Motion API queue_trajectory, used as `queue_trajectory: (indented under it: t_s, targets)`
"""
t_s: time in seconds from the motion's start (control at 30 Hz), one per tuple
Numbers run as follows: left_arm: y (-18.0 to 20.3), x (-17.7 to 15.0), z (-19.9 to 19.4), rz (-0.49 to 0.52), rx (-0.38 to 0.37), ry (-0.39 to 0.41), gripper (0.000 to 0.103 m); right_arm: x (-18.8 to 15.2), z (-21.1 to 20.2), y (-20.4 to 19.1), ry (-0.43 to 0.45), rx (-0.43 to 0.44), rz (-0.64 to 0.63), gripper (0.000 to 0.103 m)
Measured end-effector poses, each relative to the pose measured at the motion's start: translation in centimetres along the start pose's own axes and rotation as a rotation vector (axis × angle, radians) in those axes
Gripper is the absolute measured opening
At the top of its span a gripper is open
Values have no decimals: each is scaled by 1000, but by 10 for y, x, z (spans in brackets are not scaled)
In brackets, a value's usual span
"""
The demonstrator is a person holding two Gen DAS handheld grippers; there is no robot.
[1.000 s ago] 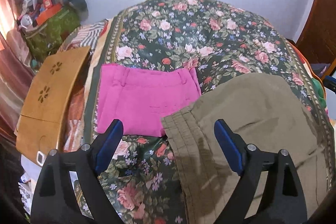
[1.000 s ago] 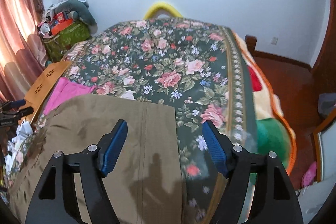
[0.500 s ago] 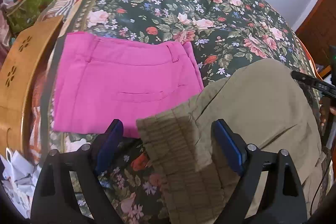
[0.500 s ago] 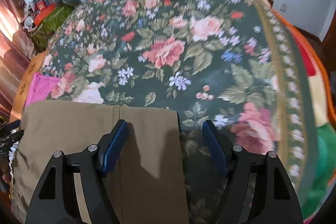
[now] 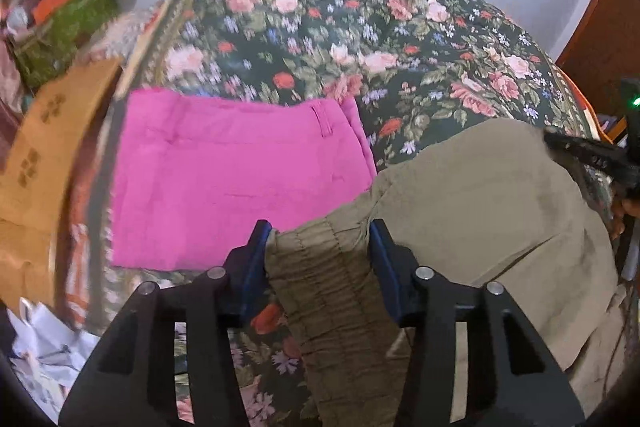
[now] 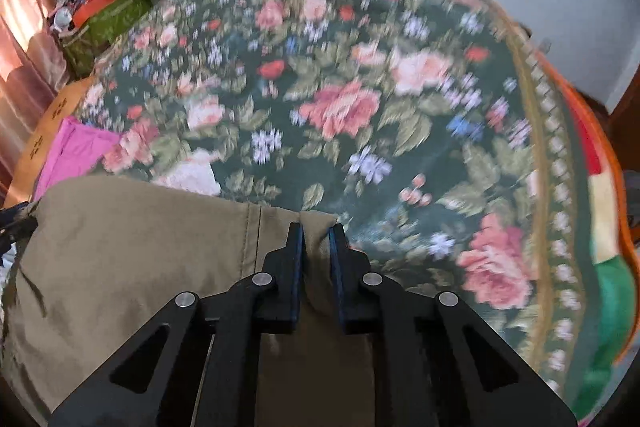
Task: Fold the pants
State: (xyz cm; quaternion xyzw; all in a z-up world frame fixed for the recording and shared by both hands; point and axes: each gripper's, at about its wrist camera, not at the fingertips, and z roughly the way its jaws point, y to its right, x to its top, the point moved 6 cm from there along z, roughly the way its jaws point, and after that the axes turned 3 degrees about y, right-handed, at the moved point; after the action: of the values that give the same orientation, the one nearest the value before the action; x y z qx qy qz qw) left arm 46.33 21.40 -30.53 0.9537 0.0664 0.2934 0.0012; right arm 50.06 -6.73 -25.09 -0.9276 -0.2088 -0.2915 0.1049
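Left wrist view: the olive pants (image 5: 480, 203) lie spread on the floral bedspread (image 5: 360, 39), filling the frame from 5 to 3 o'clock, their gathered elastic waistband (image 5: 328, 275) caught between the blue pads of the left claw (image 5: 320, 251), which is clenched on that band. At 10 o'clock of the waistband, just beside it and partly under its corner, lies a pair of pink pants (image 5: 236, 179) already folded flat. A wooden board (image 5: 44, 147) stands at the bed's edge toward 9 o'clock, and a heap of bags and toys (image 5: 68, 7) toward 10 o'clock.

Right wrist view: the right claw (image 6: 316, 239) is clenched on the far hem corner of the olive pants (image 6: 140, 247), beside a lengthwise seam (image 6: 250, 239); bare bedspread (image 6: 360, 99) stretches from 11 to 2 o'clock.

Step in hand, as judged: the grasp that begins a fold, both ends of the garment secured. The next move calls for lifting both ends together, keeping the cloth taut, and carrying one end across to meet the other without dragging the pink pair.

Change from the earlier frames: half a second ago both claws stood wide apart above the cloth; each has now closed on it, and blur in both views indicates motion.
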Motion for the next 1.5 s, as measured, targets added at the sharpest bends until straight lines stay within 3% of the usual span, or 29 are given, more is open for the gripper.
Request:
queue_trajectory:
  t_s: [0.33,0.5,0.87,1.23,1.5]
  targets:
    - [24,43,-85,77,52,194,47,65,-125,11,277,-40,30,11]
    - [35,51,-120,100,48,241,47,64,-178,4,348,-35,21,10]
    - [54,-1,-172,157,25,265,47,-16,-242,-8,384,18,35,10]
    - [52,-77,-209,189,36,260,47,-92,-276,-38,370,48,-12,10]
    - [48,-126,-213,180,28,219,45,-149,-274,-52,317,29,-54,11]
